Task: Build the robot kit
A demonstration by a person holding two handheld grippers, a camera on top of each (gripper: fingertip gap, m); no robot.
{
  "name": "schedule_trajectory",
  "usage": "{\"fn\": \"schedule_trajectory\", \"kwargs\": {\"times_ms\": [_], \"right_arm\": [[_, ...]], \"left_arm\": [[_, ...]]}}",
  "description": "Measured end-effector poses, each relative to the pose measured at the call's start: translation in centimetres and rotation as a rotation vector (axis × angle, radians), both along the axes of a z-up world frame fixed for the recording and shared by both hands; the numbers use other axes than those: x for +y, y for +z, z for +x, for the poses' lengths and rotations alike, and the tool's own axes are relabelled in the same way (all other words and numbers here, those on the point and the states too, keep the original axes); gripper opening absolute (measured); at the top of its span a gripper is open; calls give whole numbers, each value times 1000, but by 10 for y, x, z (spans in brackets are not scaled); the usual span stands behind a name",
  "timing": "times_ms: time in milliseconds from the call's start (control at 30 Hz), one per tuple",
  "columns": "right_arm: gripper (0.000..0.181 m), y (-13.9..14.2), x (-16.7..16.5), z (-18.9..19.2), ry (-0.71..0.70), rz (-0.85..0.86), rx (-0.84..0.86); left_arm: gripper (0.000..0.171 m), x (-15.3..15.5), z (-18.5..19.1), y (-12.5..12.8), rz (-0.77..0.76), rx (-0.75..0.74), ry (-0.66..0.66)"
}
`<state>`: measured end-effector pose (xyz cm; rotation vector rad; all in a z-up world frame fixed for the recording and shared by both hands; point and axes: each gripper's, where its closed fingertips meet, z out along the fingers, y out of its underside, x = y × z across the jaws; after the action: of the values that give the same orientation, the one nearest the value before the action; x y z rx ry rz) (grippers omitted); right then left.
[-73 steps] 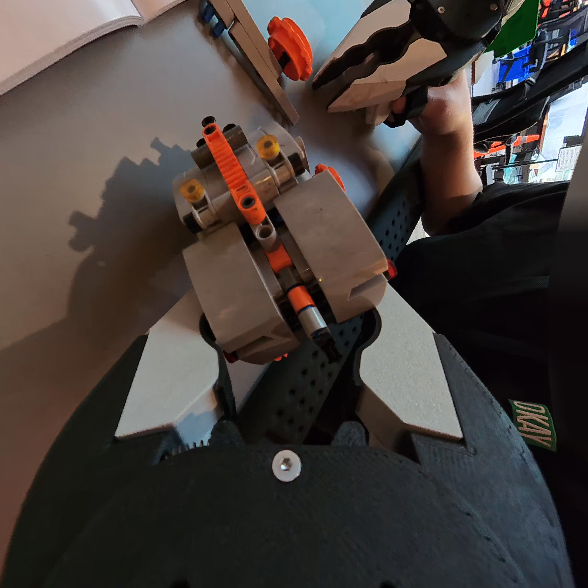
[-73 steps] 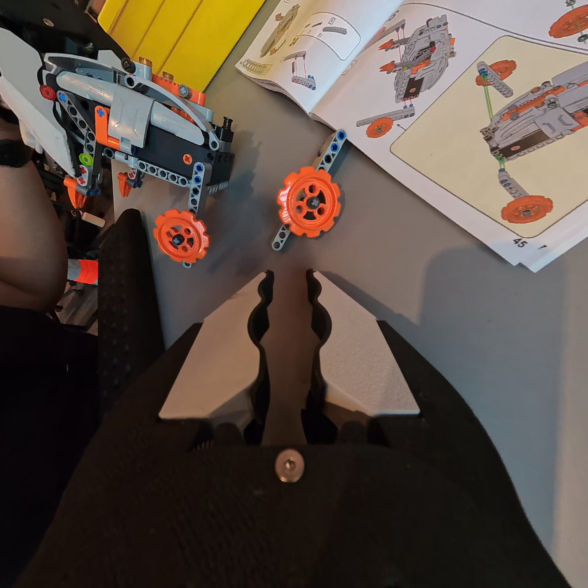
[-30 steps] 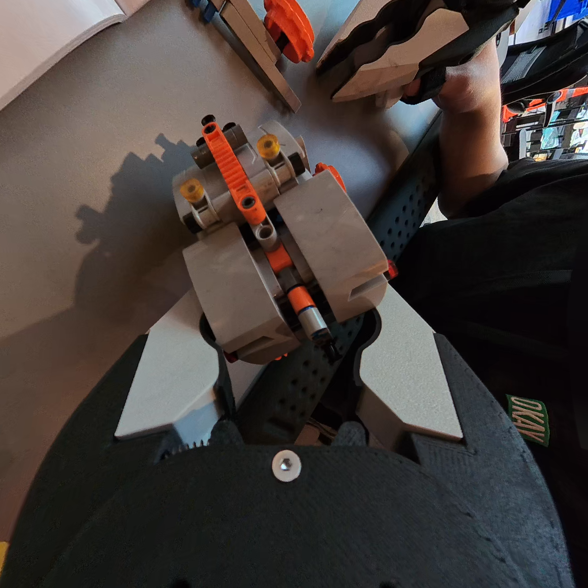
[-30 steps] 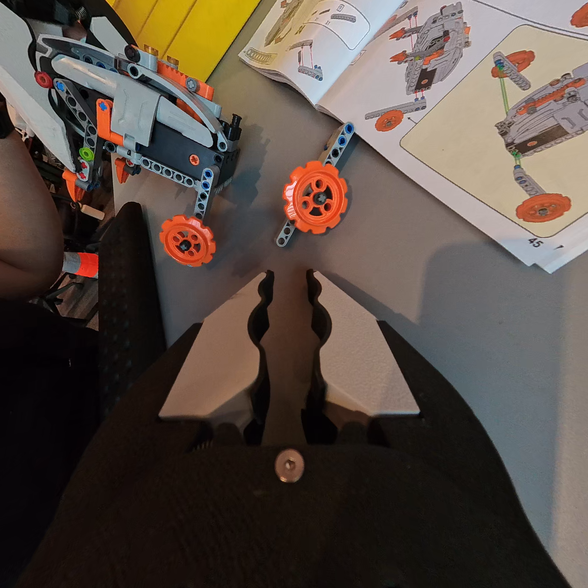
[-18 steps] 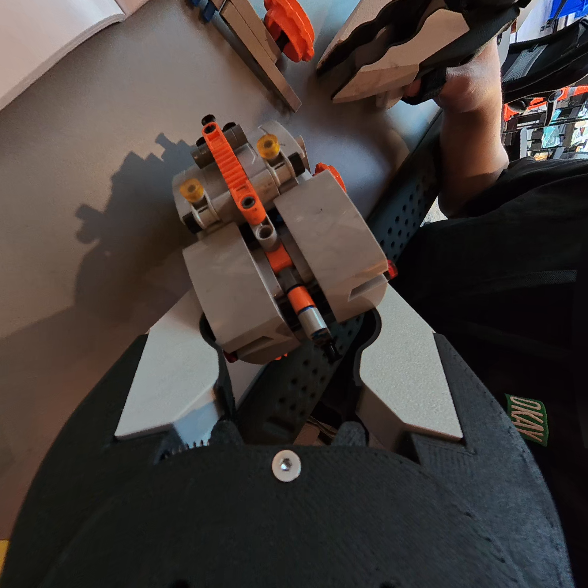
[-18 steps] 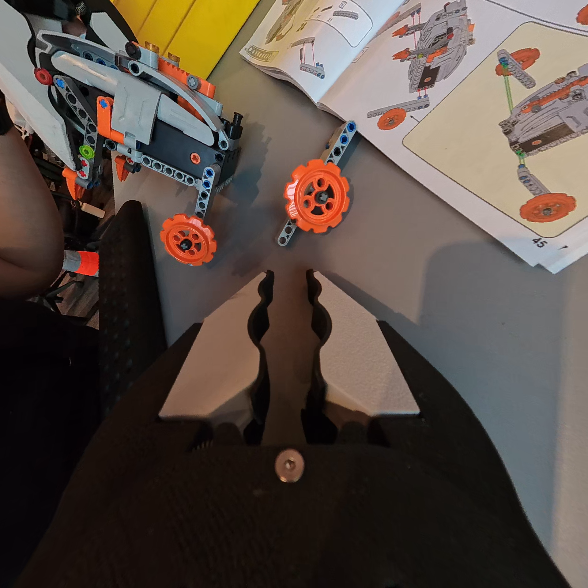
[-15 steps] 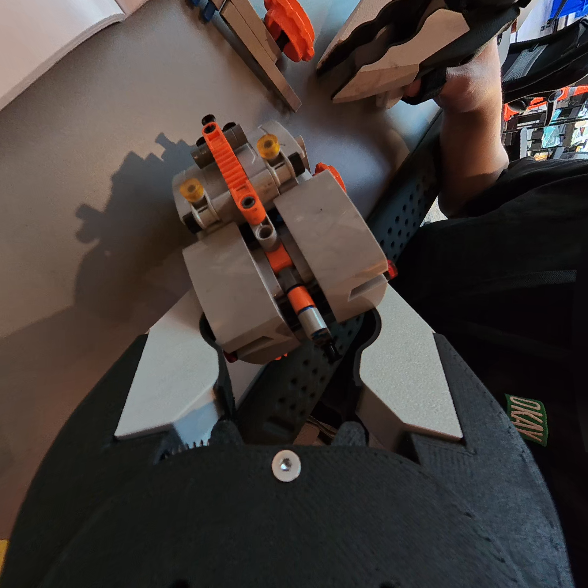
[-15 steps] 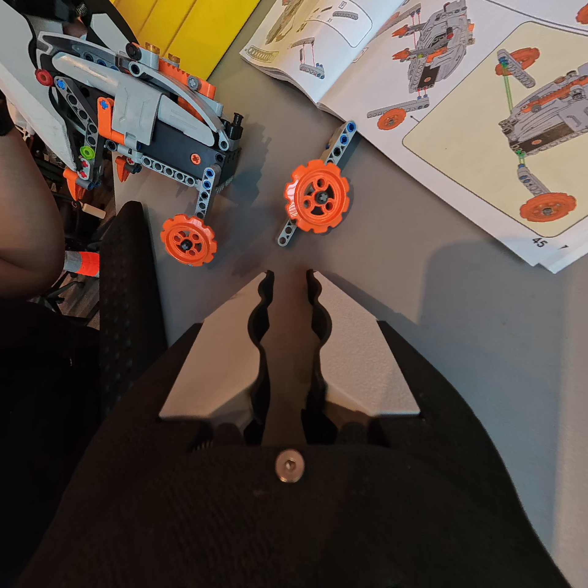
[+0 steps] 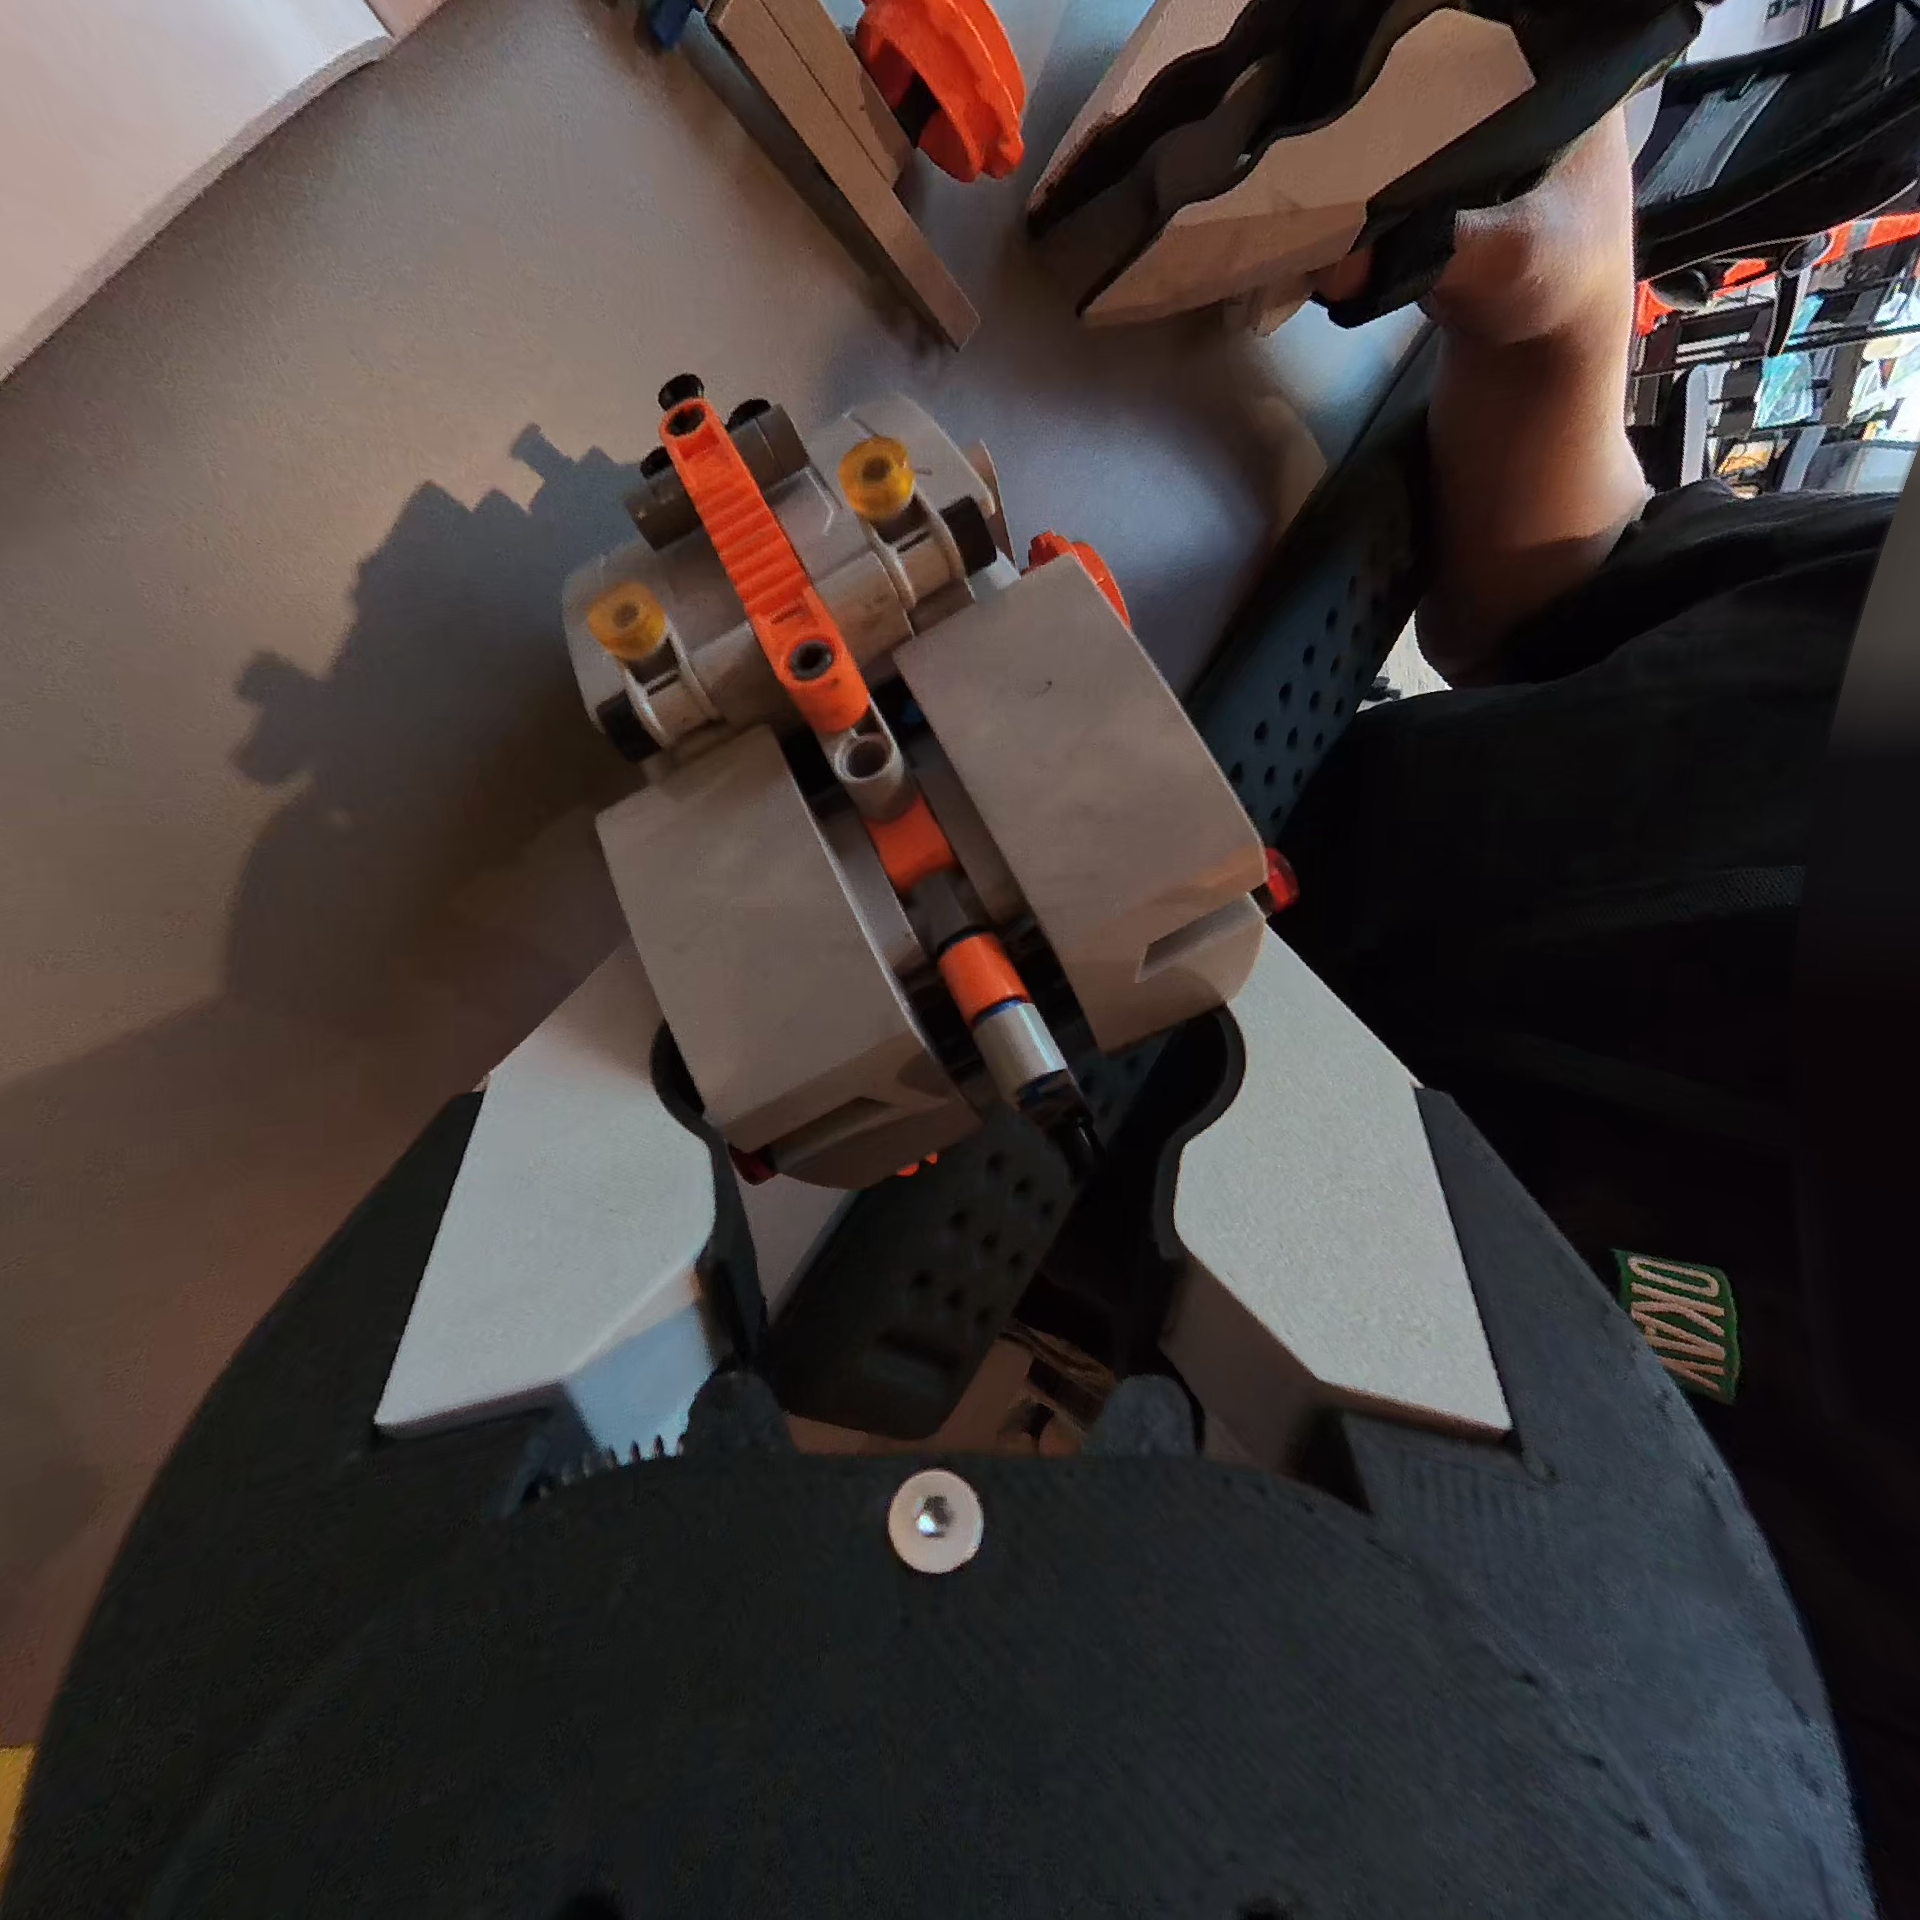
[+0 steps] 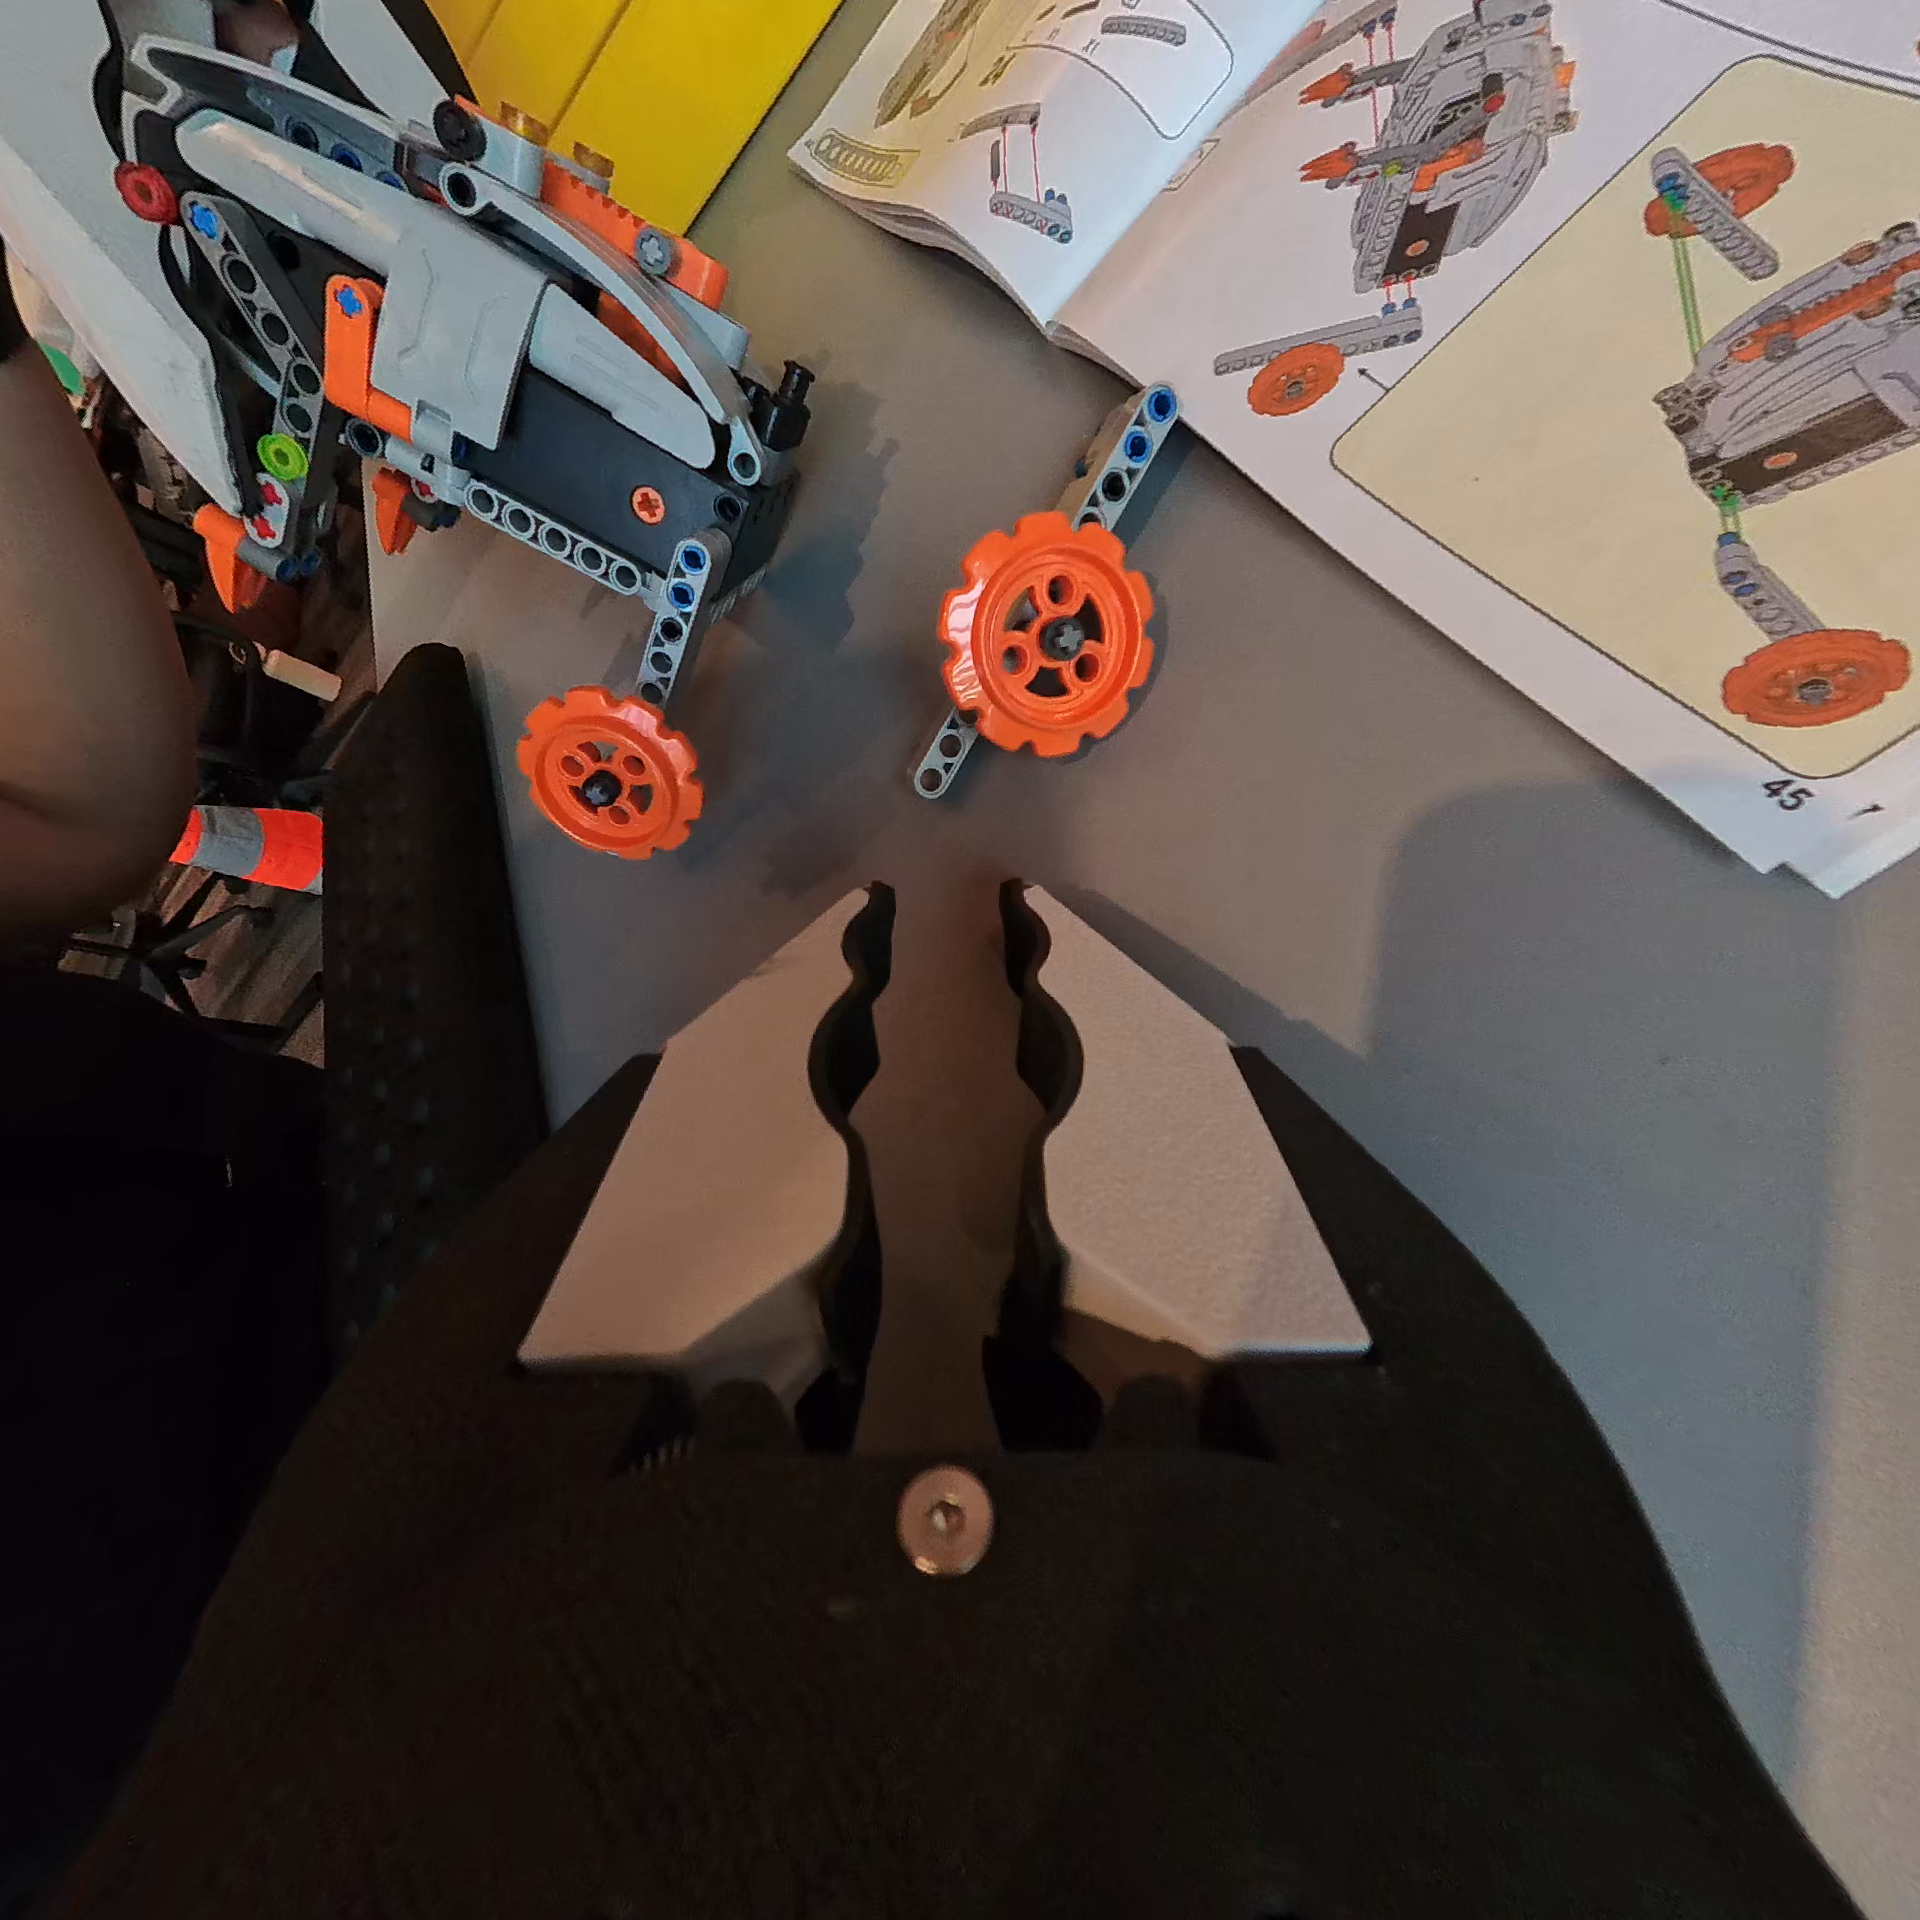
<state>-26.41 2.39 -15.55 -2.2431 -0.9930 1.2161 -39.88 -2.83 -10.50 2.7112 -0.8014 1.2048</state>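
right wrist view: loose wheel beam just ahead of empty right claw.

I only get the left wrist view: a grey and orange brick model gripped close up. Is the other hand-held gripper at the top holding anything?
Observer: No. The right hand-held gripper holds nothing; its jaws stand slightly apart.
Operator: What's the orange thing beside it?
Observer: A loose orange wheel on a grey beam, lying flat just ahead of it.
Operator: Anything else?
Observer: A second wheel hangs on a beam from the model.
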Motion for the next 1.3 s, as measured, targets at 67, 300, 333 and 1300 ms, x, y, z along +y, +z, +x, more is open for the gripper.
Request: {"fn": "schedule_trajectory", "kwargs": {"times_ms": [67,300,333,1300], "right_arm": [[20,0,0,0,0,-1,0],[20,0,-1,0,2,-1,0],[20,0,-1,0,3,0,0],[22,42,-10,-62,17,57,154]], "left_arm": [[91,0,0,0,-5,0,-2],[91,1,0,0,-11,3,0],[91,1,0,0,-11,3,0],[91,-30,28,-5,123,9,236]]}}
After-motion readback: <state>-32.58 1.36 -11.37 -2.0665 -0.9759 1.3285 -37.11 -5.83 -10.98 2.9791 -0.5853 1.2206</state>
